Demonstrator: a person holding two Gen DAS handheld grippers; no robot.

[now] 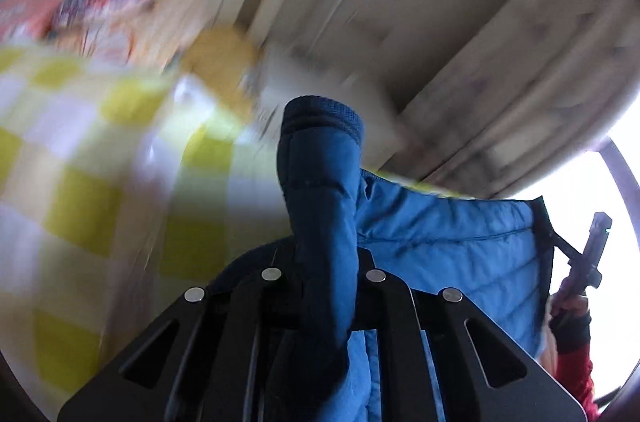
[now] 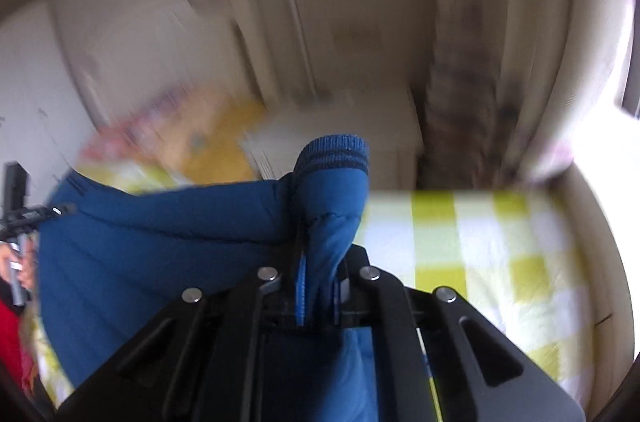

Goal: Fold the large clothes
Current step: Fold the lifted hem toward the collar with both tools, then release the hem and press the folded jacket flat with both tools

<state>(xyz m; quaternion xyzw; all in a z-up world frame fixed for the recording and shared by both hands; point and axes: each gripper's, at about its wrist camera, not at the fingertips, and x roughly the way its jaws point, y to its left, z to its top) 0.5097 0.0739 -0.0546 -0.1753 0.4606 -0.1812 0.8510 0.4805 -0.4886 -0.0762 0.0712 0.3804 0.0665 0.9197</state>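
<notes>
Both grippers are clamped on a blue padded jacket (image 1: 440, 238), 1 on each side, over a bed with a yellow-and-white checked bedspread (image 1: 80, 182).

Left gripper (image 1: 320, 286): jaws closed down tight on a dark blue sleeve end with its ribbed cuff (image 1: 320, 114) sticking up past the fingers. The quilted body of the jacket stretches off to the right of that view, toward the other gripper's handle and the person's hand in a red sleeve (image 1: 572, 362).

Right gripper (image 2: 320, 286): jaws fully closed on the second sleeve, ribbed cuff (image 2: 334, 150) poking up above the pinch, a blue cord or zip edge visible in the gap. The jacket body runs left from there, hanging between the 2 grips rather than lying flat; the bedspread shows beyond and under it.

Background is motion-blurred in both views: pale wooden furniture (image 1: 500, 62), an orange-yellow soft thing (image 1: 220, 62) at the head of the bed, too smeared to name.

Step in hand, as a guess: jacket picked up by both cuffs, being carried or spread out before the first fold. No fold visible yet, so early in the task.

Next move likely needs both grips kept firm, the garment pulled taut and lowered flat onto the bedspread, sleeves even. Risk: slick padded fabric slipping out of 1 pinch.
</notes>
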